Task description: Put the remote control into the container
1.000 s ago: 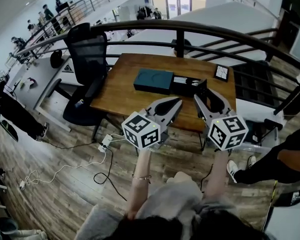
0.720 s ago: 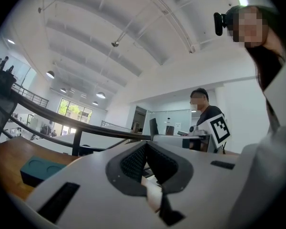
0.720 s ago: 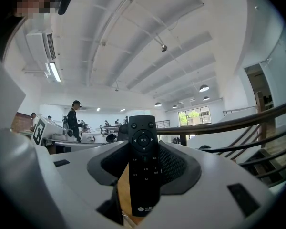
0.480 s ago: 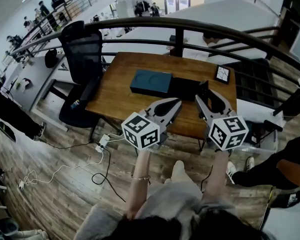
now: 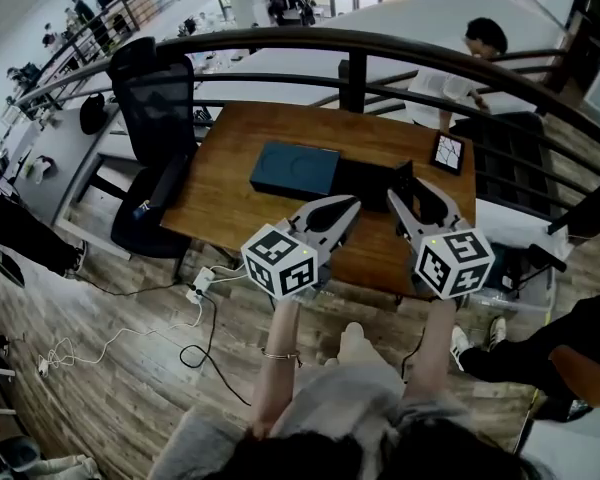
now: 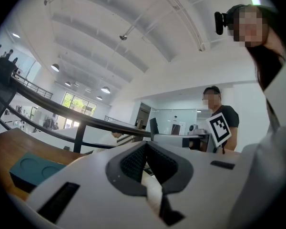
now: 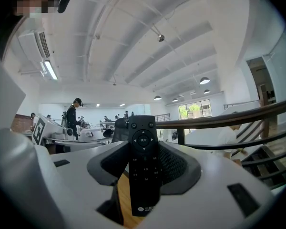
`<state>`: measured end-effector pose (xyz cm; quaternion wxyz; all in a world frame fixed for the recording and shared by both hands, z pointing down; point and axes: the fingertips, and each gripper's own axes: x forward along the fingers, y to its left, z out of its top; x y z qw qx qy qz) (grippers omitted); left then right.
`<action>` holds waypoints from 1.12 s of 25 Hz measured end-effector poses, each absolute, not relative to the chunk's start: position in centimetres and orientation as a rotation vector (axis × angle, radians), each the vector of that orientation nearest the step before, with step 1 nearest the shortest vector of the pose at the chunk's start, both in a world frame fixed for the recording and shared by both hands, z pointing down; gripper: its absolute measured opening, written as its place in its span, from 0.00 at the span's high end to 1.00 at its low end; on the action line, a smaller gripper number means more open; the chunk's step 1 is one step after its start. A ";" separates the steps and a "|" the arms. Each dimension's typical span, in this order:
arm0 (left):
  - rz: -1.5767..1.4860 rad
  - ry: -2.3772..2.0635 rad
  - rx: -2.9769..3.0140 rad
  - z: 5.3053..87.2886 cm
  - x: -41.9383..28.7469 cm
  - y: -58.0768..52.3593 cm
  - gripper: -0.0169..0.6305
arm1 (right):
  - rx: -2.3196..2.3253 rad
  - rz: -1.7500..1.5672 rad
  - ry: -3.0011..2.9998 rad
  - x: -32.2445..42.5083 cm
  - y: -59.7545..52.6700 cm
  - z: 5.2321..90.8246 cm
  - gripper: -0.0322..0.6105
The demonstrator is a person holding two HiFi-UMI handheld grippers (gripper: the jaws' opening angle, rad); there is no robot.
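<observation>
A black remote control [image 7: 144,161] stands upright between the pads of my right gripper [image 7: 144,178], which is shut on it. In the head view the remote control [image 5: 406,175] pokes up from the right gripper [image 5: 404,190] over the near right part of the wooden table [image 5: 230,203]. A black open container [image 5: 368,180] lies on the table just left of it, beside a teal box [image 5: 295,168]. My left gripper [image 5: 350,206] hovers at the table's near edge, jaws shut and empty. The left gripper view shows the teal box [image 6: 31,168] at lower left and that gripper [image 6: 145,168].
A small framed tablet [image 5: 444,148] lies at the table's far right corner. A black office chair [image 5: 155,108] stands left of the table. A dark railing [image 5: 352,63] runs behind it, with a person in white beyond. Cables and a power strip [image 5: 205,286] lie on the floor.
Both grippers have edged slightly toward the table, the remote staying clamped. A person in a white shirt has come into view behind the railing at the upper right.
</observation>
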<state>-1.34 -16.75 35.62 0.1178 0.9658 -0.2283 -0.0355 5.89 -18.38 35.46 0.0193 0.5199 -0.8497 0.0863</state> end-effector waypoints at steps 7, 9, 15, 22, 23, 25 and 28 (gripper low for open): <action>-0.072 -0.711 2.792 37.1 -0.7 -20.3 0.97 | 1.558 0.288 -2.635 6.9 -22.1 36.6 0.64; -0.074 -0.722 2.779 37.5 -0.5 -21.3 0.97 | 1.538 0.291 -2.636 7.0 -23.1 37.1 0.63; -0.069 -0.734 2.766 38.0 0.8 -23.5 0.97 | 1.484 0.295 -2.636 7.9 -25.4 37.9 0.63; -0.038 -0.752 2.730 39.7 1.2 -25.9 0.97 | 1.458 0.325 -2.622 8.5 -28.3 39.4 0.63; -0.032 -0.753 2.720 40.0 1.1 -26.2 0.97 | 1.454 0.332 -2.618 8.4 -28.7 39.6 0.63; -0.016 -0.751 2.699 40.9 0.9 -26.9 0.97 | 1.444 0.350 -2.605 8.1 -29.5 40.3 0.63; 0.016 -0.736 2.674 42.2 0.9 -27.9 0.97 | 1.431 0.378 -2.579 7.9 -30.8 41.5 0.63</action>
